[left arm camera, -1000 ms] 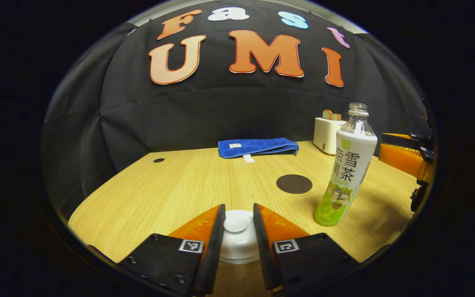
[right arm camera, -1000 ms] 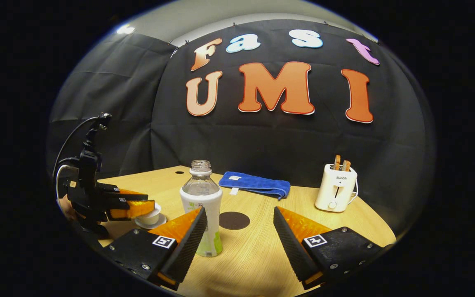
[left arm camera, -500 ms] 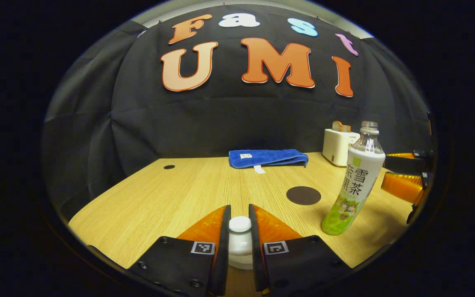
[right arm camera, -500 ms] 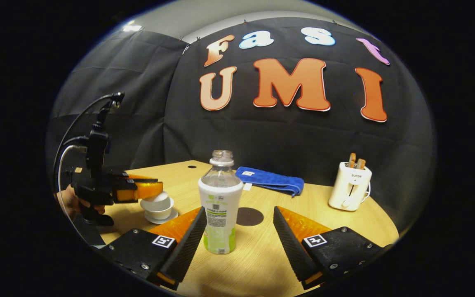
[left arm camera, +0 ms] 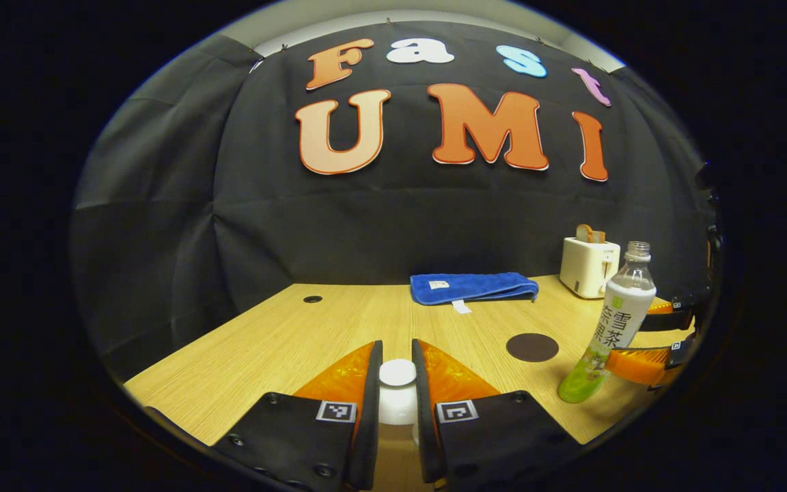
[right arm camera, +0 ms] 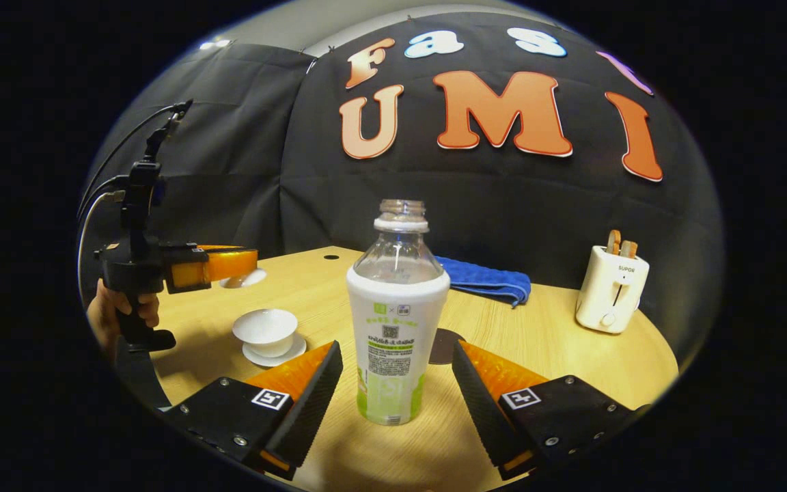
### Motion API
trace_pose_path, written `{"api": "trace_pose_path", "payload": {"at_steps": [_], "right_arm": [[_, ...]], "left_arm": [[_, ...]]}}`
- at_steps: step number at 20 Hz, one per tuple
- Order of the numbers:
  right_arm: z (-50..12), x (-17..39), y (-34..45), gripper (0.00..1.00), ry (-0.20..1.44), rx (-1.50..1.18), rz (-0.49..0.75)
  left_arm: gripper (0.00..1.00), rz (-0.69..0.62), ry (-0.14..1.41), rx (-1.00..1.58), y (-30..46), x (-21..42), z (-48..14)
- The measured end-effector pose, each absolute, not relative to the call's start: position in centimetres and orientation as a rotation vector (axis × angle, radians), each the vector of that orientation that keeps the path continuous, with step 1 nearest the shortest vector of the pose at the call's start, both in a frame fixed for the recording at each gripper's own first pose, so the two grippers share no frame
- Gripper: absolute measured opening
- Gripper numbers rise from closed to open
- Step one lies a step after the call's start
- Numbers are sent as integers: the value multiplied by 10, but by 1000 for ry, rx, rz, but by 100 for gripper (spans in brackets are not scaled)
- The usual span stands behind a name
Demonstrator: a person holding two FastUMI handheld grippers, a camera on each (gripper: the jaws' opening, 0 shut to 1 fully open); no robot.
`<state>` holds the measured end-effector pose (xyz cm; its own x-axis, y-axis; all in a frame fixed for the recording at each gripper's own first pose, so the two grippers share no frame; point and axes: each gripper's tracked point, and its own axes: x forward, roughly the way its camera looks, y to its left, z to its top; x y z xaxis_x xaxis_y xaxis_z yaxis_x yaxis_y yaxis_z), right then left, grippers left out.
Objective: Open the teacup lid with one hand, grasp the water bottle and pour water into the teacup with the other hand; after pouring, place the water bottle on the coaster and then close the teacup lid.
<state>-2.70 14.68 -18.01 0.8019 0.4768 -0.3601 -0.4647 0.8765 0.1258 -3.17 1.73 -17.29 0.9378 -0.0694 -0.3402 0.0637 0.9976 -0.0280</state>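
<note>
2 tongs here - left tongs (left arm camera: 397, 372) clamp the lid (left arm camera: 397, 374) above the cup (right arm camera: 265, 332), right tongs (right arm camera: 397, 362) gape around the bottle (right arm camera: 397, 321), not touching.

You get even, fairly bright light from overhead in both views. The wooden table (right arm camera: 557, 342) is well lit, with only soft shadows, one falling toward you from the water bottle (right arm camera: 397, 321) in the right gripper view. A small bright ceiling light shows at the upper left there. Strong fisheye bending curves the table edge and the booth's wall near the rim, where brightness falls off. Your own gripper fingers (left arm camera: 359, 417) in the left gripper view look slightly soft up close; mid-distance things such as the toaster (right arm camera: 611, 287) are sharp. No motion blur shows.
</note>
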Motion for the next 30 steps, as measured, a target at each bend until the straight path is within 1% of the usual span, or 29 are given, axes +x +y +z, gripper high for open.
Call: {"api": "trace_pose_path", "payload": {"at_steps": [3, 4, 7, 9, 10, 13, 18, 19, 20, 26, 30], "right_arm": [[-190, -26, 153, 94, 430, 42, 505], [-195, -27, 156, 90, 445, 50, 509], [-213, -22, 167, 87, 507, 79, 522], [-211, -22, 169, 76, 502, 79, 508], [-211, -22, 170, 68, 507, 78, 510], [-204, -16, 172, 66, 479, 40, 505], [-194, -1, 167, 66, 429, -129, 485], [-194, 0, 166, 66, 429, -175, 483], [-194, 3, 163, 66, 422, -227, 479], [-175, 19, 154, 66, 315, -554, 434], [-169, 20, 164, 66, 268, -699, 453]], "left_arm": [[29, -40, 362, -22, 30, -34, -181], [29, -30, 364, -17, 35, -35, -183], [29, -11, 367, -11, 45, -36, -187], [29, 0, 369, -7, 51, -37, -189], [29, 2, 370, -7, 53, -37, -190], [29, 11, 364, -7, 61, -36, -189], [29, 26, 363, -23, 72, -36, -188], [26, 17, 368, -33, 70, -36, -189], [29, 18, 367, -33, 71, -37, -189], [29, 42, 357, -12, 88, -38, -186], [29, 48, 360, 6, 94, -43, -186]]}}
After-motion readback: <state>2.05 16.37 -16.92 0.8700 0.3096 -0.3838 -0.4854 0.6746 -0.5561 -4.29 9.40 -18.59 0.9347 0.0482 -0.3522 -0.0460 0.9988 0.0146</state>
